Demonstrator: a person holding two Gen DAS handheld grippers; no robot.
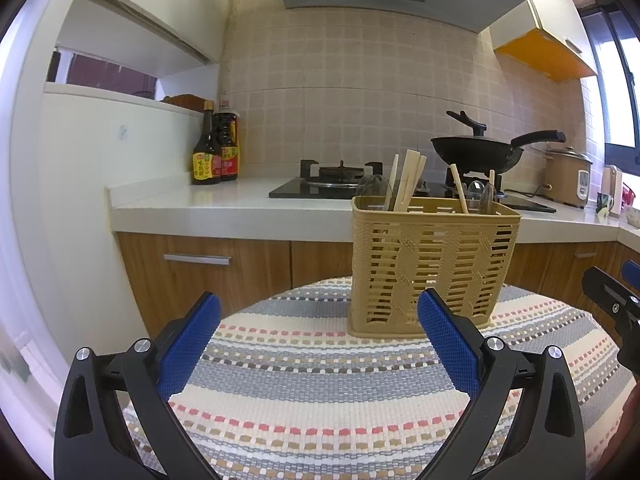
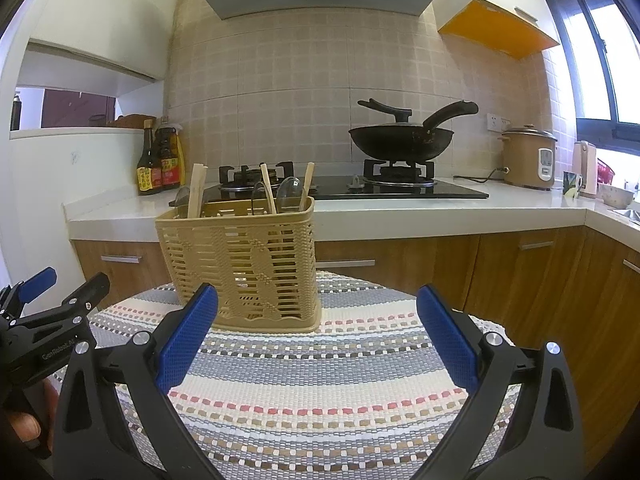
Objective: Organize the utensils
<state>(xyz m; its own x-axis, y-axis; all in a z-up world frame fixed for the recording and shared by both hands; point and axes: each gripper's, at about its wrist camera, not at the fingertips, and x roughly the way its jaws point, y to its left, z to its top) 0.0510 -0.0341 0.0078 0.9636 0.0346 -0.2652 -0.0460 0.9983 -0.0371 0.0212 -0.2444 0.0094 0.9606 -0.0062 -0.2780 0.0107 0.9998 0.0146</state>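
Observation:
A tan slatted plastic utensil basket stands upright on a round table under a striped woven cloth. Wooden chopsticks and clear plastic spoons stick up out of it. My left gripper is open, empty, low over the cloth, just in front and left of the basket. Open and empty too, my right gripper sits in front and right of the basket. Each gripper shows at the edge of the other's view.
Behind the table runs a white kitchen counter with a gas hob, a black wok, sauce bottles, a rice cooker and wooden cabinet fronts below. A hand shows at the lower left.

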